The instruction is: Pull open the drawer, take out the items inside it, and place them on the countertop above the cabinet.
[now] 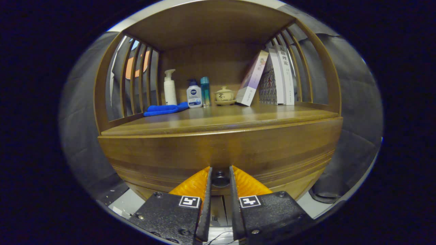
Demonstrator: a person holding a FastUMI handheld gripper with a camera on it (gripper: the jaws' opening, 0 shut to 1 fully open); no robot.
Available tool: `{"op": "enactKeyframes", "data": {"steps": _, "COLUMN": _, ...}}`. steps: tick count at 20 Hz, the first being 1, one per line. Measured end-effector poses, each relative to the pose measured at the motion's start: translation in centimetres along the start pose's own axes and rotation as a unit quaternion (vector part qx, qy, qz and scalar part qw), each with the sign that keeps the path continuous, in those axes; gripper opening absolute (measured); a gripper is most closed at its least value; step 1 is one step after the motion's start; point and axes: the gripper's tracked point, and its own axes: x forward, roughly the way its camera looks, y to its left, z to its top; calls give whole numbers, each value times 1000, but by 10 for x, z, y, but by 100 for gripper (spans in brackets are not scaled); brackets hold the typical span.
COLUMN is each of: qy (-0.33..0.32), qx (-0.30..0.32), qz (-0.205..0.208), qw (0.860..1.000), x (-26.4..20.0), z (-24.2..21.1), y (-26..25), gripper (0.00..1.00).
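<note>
A wooden cabinet stands right in front of me, its drawer front (218, 153) closed and flush. A small dark round knob (220, 177) sits on the drawer front, and my gripper (220, 172) has both fingers pressed against its sides. The countertop (221, 119) above the drawer is a wooden shelf surface just beyond the fingers. What lies inside the drawer is hidden.
On the countertop's back stand a white pump bottle (169, 87), a white-and-blue bottle (193, 96), a teal bottle (205, 91), a lidded teacup (224, 95) and leaning books (272, 78). A folded blue cloth (165, 109) lies at the left. Slatted wooden sides (136, 81) and a top board enclose the shelf.
</note>
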Motion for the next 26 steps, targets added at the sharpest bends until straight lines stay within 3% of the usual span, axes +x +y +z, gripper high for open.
{"op": "enactKeyframes", "data": {"steps": 6, "qy": 13, "qx": 6, "qz": 2, "qw": 1000, "x": 0, "z": -2, "y": -1, "gripper": 20}}
{"op": "enactKeyframes", "data": {"steps": 26, "qy": 25, "qx": -31, "qz": 44, "qw": 998, "x": -114, "z": -39, "y": -10, "gripper": 20}}
